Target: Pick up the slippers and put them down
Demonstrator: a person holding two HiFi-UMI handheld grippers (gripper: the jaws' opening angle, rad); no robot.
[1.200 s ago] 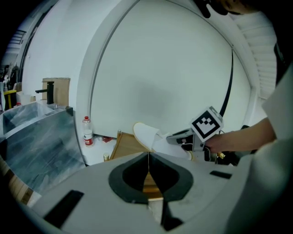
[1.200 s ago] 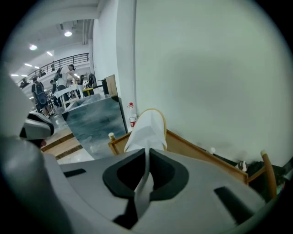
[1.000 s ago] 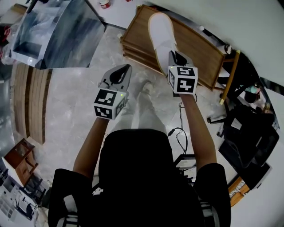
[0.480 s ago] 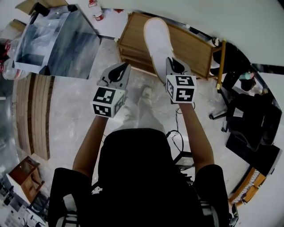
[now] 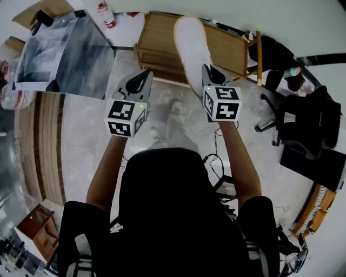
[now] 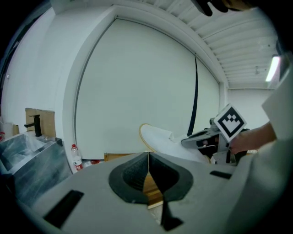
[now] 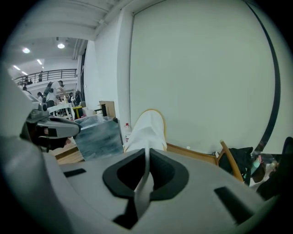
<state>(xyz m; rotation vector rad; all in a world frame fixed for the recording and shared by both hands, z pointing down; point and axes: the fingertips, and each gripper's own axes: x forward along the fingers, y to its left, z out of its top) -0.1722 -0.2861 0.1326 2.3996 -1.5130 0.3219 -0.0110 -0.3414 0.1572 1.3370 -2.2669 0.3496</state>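
Slipper up in the right gripper's pinch

Right gripper (image 5: 212, 71) has its jaws clamped almost fully together on the thin rear edge of the white slipper (image 5: 192, 47). The slipper juts straight out ahead of the jaws, clear of the floor and above the wooden rack (image 5: 157, 38). Left gripper (image 5: 141, 78) sits alongside, to the left of the right one. Its jaws meet tip to tip with nothing in them, only a sliver of rack showing through the gap behind the tips. From the left gripper the slipper lies ahead and off to the right, not touching. A bottle (image 5: 102, 12) stands far ahead-left of it by the wall
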